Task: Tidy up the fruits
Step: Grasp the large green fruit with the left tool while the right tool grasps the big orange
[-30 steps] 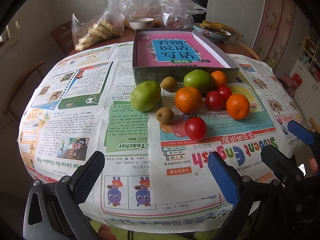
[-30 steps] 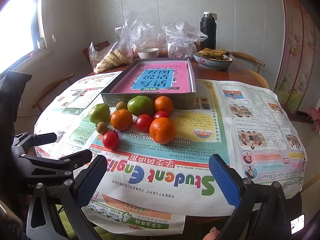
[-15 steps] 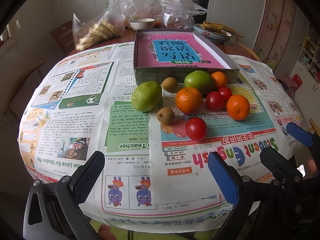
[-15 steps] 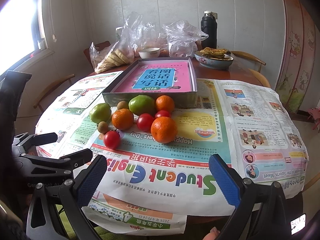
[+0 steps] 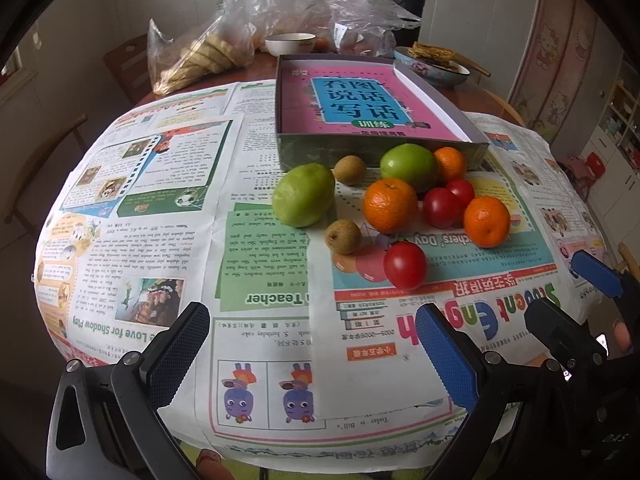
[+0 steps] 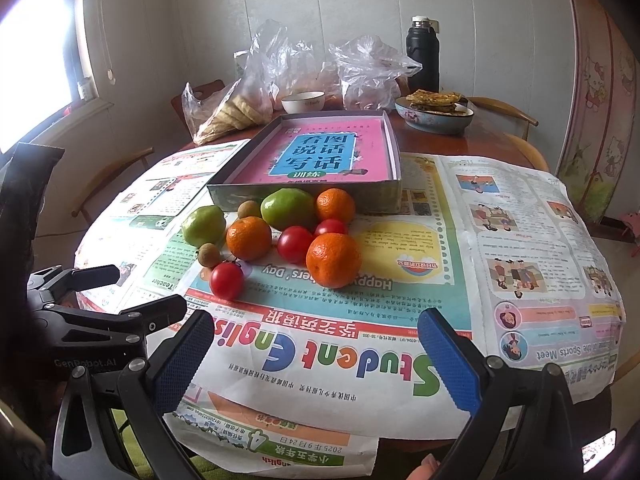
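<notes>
On the newspaper-covered tabletop every fruit lies loose just before the box — nothing sorted yet; left tongs and right tongs gape empty, well short.

newspaper: matt printed paper | tomato: glossy smooth skin | bags: crinkled clear plastic | table: polished wood

Soft daylight from a blown-out window at left, faint shadows, sharp centre, fisheye-curved dark edges
</notes>
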The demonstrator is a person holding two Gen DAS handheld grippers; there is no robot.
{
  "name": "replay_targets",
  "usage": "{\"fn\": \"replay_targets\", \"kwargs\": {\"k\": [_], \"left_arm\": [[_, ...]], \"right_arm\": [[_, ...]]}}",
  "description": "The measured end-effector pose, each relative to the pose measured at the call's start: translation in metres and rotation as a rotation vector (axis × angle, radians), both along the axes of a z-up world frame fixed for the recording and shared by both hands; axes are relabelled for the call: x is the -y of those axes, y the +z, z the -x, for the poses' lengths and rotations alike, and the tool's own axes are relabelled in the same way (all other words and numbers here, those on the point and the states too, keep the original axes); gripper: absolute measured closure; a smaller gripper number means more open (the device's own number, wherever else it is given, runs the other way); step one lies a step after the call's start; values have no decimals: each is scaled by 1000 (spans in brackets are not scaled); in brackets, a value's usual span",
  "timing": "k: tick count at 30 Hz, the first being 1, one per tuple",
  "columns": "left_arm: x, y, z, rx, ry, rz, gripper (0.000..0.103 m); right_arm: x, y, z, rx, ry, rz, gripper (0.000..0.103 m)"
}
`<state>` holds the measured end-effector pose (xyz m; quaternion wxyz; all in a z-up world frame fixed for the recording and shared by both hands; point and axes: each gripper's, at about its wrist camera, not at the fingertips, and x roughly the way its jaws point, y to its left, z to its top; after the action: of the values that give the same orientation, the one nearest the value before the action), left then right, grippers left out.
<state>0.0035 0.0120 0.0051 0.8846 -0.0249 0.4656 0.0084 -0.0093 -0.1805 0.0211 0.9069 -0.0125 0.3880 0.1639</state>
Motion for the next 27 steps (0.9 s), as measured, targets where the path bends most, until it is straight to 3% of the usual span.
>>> {"fn": "replay_targets", "kwargs": {"k": [13, 15, 18, 22, 25, 27], "left_arm": [[-34, 3, -54, -41, 11, 103, 1], [-34, -1, -64, -58, -6, 106, 5], [-35, -7, -75, -80, -35, 140, 21], [-32, -10, -86, -91, -67, 123, 27], [-31, -9, -93, -95, -99, 127, 37], [-31, -9, -98, -98, -112, 122, 38]], "right_arm": [[-3, -14, -37, -37, 29, 23, 0], [-2, -16, -44, -46, 30, 27, 0], [0, -21, -53, -75, 38, 23, 0], [2, -28, -61, -92, 30, 21, 1], [1, -30, -66, -93, 38, 26, 7], [0, -30, -69, -93, 45, 29, 11]]}}
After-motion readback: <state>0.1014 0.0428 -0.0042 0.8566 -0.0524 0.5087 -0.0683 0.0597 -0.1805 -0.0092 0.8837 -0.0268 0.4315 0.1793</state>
